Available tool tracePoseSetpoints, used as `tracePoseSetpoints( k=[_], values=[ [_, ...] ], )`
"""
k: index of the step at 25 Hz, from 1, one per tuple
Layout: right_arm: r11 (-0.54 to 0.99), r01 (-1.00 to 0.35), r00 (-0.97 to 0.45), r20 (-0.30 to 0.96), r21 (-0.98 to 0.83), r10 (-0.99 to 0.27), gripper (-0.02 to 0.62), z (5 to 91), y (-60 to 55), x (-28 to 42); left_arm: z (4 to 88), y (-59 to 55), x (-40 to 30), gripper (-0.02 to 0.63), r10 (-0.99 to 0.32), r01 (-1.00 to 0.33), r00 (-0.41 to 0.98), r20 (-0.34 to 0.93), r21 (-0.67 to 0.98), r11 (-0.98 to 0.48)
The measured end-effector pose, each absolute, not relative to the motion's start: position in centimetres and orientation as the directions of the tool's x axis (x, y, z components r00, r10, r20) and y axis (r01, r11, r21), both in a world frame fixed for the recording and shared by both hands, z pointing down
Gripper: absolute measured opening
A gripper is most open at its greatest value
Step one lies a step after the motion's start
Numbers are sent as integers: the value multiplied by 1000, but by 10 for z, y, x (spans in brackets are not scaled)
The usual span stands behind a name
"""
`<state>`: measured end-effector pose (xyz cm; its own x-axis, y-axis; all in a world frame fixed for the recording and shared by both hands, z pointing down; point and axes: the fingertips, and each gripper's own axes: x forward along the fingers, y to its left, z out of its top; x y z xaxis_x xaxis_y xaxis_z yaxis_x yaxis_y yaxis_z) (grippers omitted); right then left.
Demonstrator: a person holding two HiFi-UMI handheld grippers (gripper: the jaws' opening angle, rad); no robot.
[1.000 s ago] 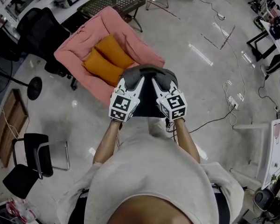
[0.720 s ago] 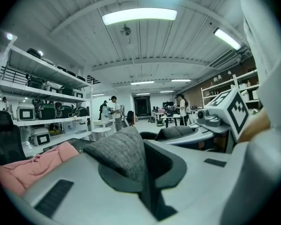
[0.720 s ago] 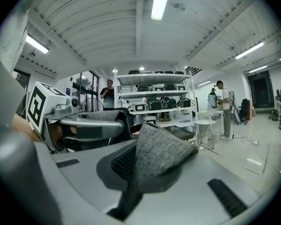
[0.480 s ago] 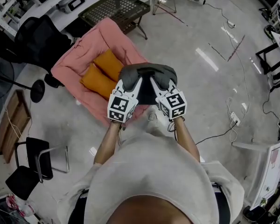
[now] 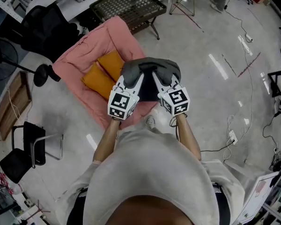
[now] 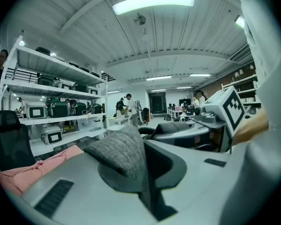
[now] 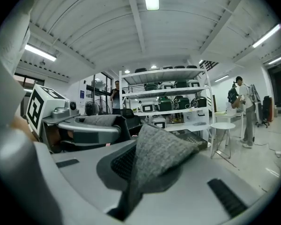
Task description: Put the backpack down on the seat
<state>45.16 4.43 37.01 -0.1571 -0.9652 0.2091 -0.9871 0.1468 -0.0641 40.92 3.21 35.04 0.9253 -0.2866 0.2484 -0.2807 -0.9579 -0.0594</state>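
Head view sets the grey felt backpack (image 5: 150,68) at frame centre, its top pinched in the closed left claw (image 5: 131,81) and right claw (image 5: 161,80); best carried level over the pink padded seat (image 5: 86,55) at upper left, then lowered gently.

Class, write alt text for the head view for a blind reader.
Seen from above, a person's left gripper and right gripper each clamp a grey backpack, held by the front of a pink armchair with two orange cushions.
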Motion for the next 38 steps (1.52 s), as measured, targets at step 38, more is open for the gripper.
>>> tracePoseSetpoints(
  k=[38],
  values=[
    [542, -825, -565, 285, -160, -774, -2, 409, -73, 226, 383, -62, 185, 26, -609, -641, 739, 286, 23, -767]
  ],
)
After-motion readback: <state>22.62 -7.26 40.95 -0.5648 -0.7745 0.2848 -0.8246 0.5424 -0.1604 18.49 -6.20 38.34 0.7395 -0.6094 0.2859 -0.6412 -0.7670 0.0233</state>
